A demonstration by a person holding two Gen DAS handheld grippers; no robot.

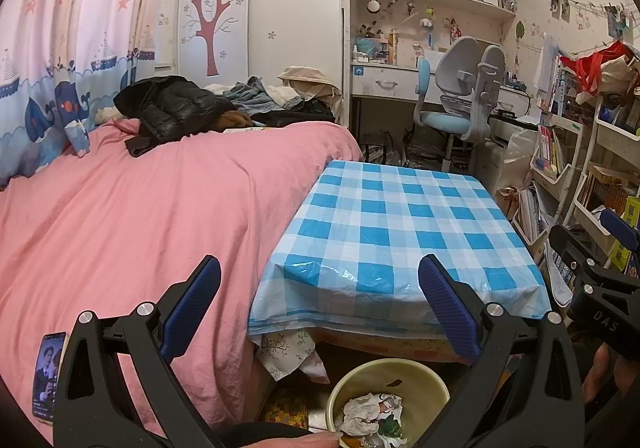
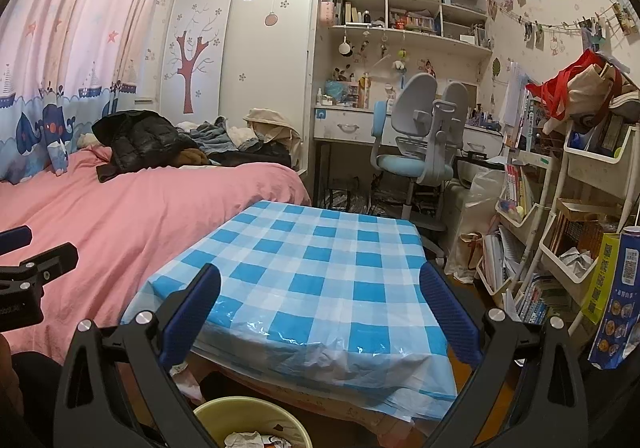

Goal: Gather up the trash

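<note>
With both grippers held above the near edge of the checked table (image 1: 400, 216), the left gripper (image 1: 320, 308) and right gripper (image 2: 320, 312) each stand with fingers spread wide and nothing between them. Crumpled paper trash (image 1: 370, 414) already lies in the pale yellow bin (image 1: 432, 388) on the floor below the table's front edge. No loose trash shows on the tabletop, so the useful move is probably to scan the pink bed (image 1: 140, 216) and floor before reaching.
</note>
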